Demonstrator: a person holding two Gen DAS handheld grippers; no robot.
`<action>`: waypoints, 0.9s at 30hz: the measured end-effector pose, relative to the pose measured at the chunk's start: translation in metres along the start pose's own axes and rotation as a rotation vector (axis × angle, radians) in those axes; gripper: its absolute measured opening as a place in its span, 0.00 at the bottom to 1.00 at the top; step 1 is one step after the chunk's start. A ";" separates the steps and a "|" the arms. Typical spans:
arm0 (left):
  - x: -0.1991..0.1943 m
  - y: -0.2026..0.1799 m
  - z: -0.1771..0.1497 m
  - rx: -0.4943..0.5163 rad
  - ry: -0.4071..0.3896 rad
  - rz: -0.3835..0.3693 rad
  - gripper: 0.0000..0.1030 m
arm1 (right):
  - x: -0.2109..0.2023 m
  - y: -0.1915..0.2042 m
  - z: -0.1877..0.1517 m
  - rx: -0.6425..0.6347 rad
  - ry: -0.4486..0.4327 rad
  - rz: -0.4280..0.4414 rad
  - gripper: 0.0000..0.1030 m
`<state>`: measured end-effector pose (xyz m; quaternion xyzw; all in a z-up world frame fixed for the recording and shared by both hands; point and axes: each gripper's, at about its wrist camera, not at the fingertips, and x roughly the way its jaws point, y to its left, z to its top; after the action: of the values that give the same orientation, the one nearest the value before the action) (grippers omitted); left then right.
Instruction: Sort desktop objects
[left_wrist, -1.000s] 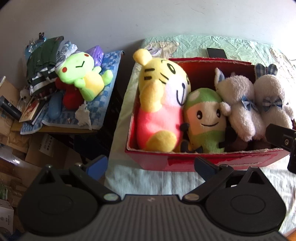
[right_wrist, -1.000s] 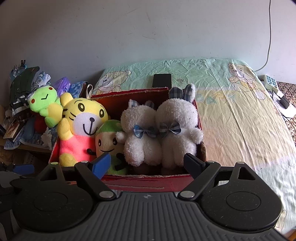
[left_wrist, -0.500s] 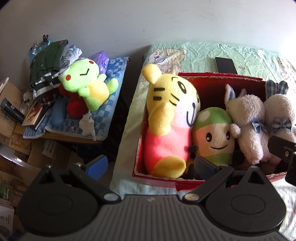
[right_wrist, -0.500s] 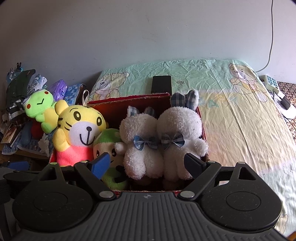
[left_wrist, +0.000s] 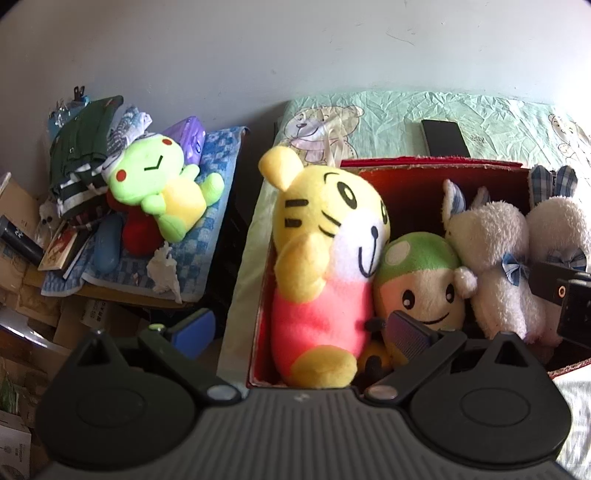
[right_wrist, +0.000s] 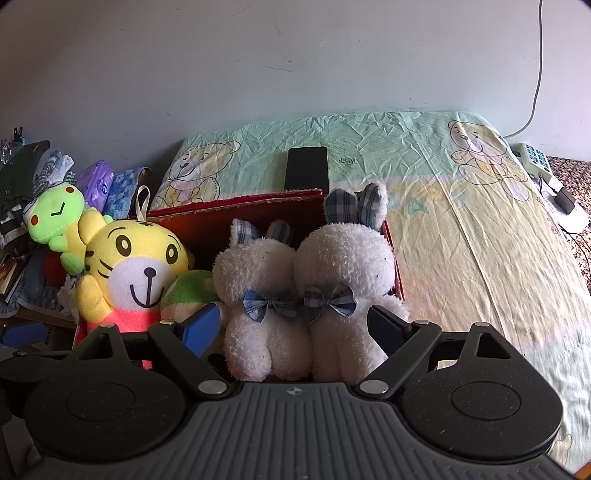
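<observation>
Holding both grippers above a red cardboard box (right_wrist: 236, 210) on a crinkled bear-print sheet (right_wrist: 461, 236), we kept the left gripper (left_wrist: 301, 330) and right gripper (right_wrist: 293, 325) spread apart, clamping nothing. Four plush toys stood upright in a row inside, long axes vertical, faces toward our cameras: a smooth yellow tiger (left_wrist: 328, 240) at the left end, a round green-capped mushroom (left_wrist: 417, 280), then two fluffy white rabbits (right_wrist: 258, 295) (right_wrist: 343, 280) with plaid bows. A flat black phone (right_wrist: 306, 168) lay behind the box. A green frog toy (left_wrist: 159, 184) lay on a checked cloth beside the bed.
</observation>
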<state>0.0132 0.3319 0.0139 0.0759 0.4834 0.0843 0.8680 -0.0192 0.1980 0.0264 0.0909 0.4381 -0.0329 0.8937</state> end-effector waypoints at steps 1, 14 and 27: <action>0.001 0.000 0.001 -0.002 0.000 0.002 0.97 | 0.001 0.000 0.001 -0.002 -0.003 -0.005 0.86; 0.018 0.002 0.008 -0.009 0.013 -0.007 0.97 | 0.019 0.006 0.004 -0.026 0.014 -0.035 0.86; 0.025 0.000 0.009 -0.012 0.013 -0.012 0.97 | 0.025 0.007 0.005 -0.037 0.010 -0.049 0.86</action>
<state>0.0340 0.3373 -0.0024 0.0670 0.4888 0.0824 0.8659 0.0009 0.2044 0.0101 0.0639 0.4453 -0.0460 0.8919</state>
